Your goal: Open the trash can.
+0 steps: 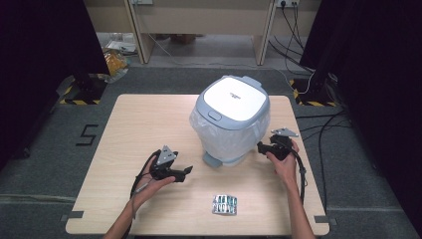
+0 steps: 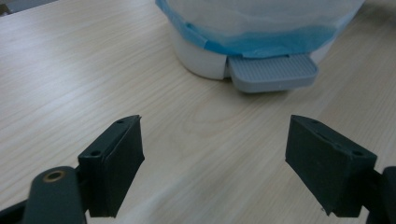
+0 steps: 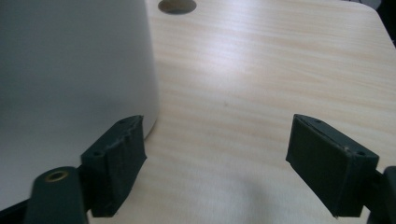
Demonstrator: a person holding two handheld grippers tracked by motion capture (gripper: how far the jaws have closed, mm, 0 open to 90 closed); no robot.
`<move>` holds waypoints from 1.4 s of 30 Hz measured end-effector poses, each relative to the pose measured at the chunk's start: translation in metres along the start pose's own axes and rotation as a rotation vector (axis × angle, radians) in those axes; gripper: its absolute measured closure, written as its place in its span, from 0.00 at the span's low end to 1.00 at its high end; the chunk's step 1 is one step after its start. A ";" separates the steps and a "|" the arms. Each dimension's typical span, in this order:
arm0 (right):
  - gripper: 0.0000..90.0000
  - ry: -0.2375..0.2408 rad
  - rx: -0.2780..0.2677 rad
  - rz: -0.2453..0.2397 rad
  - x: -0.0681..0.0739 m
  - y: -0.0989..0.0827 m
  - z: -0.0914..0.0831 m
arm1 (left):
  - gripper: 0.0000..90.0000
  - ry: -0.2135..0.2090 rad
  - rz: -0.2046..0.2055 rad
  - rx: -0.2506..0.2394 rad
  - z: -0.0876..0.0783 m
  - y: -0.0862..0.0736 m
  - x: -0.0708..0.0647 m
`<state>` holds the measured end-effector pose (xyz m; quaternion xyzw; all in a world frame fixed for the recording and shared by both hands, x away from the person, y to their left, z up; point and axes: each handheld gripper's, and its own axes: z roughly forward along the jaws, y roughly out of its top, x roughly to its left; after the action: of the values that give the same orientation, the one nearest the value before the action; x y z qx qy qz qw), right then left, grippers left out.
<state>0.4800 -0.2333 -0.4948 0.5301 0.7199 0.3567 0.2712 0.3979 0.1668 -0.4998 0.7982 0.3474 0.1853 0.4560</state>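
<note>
We see a white pedal bin [image 1: 230, 118] standing on the far middle of the wooden table [image 1: 139, 124], its lid [image 1: 234, 98] shut and a clear plastic bag [image 1: 221, 132] hanging out over its sides. A grey foot pedal [image 1: 213, 159] juts from its base toward the person; in the left gripper view we find the same pedal [image 2: 272, 72] just ahead, under the blue edge of the bag [image 2: 261, 44]. Nearer the front edge of the table lies a small blister pack of pills [image 1: 225, 204], well apart from the bin. The left gripper [image 1: 185, 173] is held in the left hand [image 1: 149, 186] just above the table, to the left of the pedal and pointing toward it; its jaws stand wide apart with nothing between them, bare wood showing in the gap. The right gripper [image 1: 262, 147] is held in the right hand [image 1: 285, 162] close beside the bin's right side. In the right gripper view its jaws are also spread wide and empty, one jaw close to the bin's white wall [image 3: 70, 70], though we cannot tell if it touches. A round hole [image 3: 177, 5] in the tabletop shows beyond.
</note>
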 end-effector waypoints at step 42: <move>0.38 0.192 -0.025 -0.084 0.073 0.032 0.031 | 0.16 -0.033 0.110 0.050 0.014 -0.010 -0.029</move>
<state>0.5013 -0.1505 -0.4884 0.4594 0.7596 0.4031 0.2224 0.3824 0.1406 -0.5153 0.8301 0.3000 0.1882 0.4306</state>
